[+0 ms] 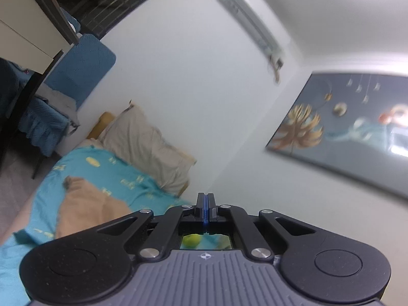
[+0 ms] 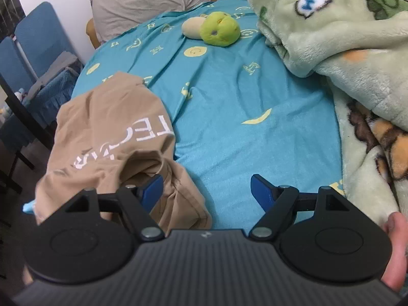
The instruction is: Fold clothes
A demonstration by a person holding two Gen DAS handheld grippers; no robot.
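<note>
A tan T-shirt with white lettering lies crumpled at the left edge of the bed's teal sheet. My right gripper is open low over the sheet; its left finger rests against the shirt's near folds, its right finger over bare sheet. My left gripper is shut with nothing between its pads, raised and tilted toward the wall. The tan shirt shows below and left of it in the left wrist view.
A green plush toy and a beige one lie at the far end of the bed. A fleece blanket is heaped on the right. A grey pillow leans at the head. Blue chairs and a dark table stand to the left.
</note>
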